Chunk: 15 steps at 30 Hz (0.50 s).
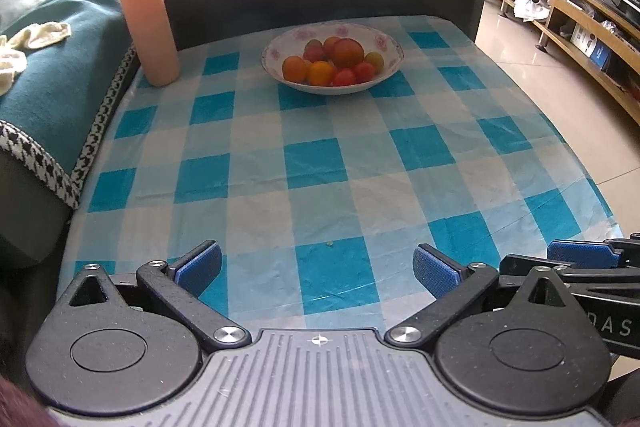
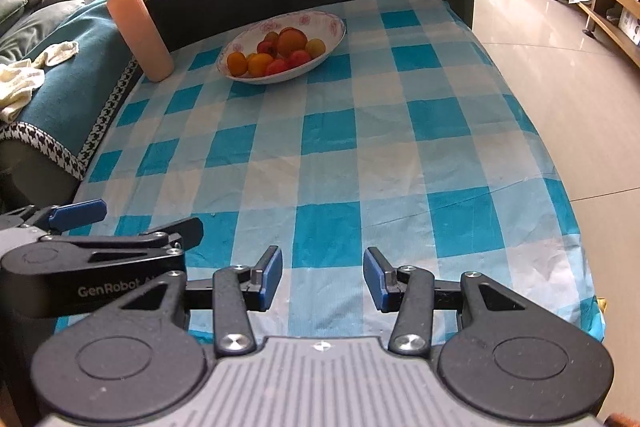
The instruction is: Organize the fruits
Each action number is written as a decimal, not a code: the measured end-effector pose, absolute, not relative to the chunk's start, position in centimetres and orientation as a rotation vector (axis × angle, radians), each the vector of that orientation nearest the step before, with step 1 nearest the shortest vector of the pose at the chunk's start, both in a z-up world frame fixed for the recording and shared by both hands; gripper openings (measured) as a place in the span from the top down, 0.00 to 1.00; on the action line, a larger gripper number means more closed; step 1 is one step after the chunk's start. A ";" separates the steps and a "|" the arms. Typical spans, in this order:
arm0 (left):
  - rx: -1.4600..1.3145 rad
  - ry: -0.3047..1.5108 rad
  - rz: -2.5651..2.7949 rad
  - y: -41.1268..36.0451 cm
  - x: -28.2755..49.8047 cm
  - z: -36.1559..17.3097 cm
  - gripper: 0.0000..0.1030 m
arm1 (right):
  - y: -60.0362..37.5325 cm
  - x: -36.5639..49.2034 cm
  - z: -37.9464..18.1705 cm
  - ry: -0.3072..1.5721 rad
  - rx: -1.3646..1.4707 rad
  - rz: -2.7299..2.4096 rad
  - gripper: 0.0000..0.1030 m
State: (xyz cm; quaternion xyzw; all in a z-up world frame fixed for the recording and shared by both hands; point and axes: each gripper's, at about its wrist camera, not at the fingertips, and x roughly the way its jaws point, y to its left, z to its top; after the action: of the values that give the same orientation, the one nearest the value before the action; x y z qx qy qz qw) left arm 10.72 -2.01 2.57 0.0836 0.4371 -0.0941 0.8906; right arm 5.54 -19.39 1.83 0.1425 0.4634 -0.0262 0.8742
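- Our left gripper is spread wide and empty at the bottom of its frame; our right gripper is likewise apart, gripping nothing.
- The fruits sit heaped in the flowered bowl, upper centre, on the checked cloth.
- We judge them light, round, smooth, bruisable; pinch each across its middle, gently.
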 end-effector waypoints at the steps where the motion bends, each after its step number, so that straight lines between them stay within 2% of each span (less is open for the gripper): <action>1: 0.173 0.909 -0.194 -2.0 10.7 2.6 0.00 | -19.4 5.5 1.8 0.968 0.297 -0.055 0.44; 15: 0.191 0.916 -0.187 -2.1 10.8 2.0 0.00 | -19.1 5.9 1.3 0.987 0.291 -0.060 0.44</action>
State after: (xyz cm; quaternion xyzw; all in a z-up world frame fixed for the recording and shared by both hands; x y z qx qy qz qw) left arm 10.84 -2.13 1.99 0.0920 0.4410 -0.0900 0.8882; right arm 5.88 -19.15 1.31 0.1394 0.4720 -0.0288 0.8701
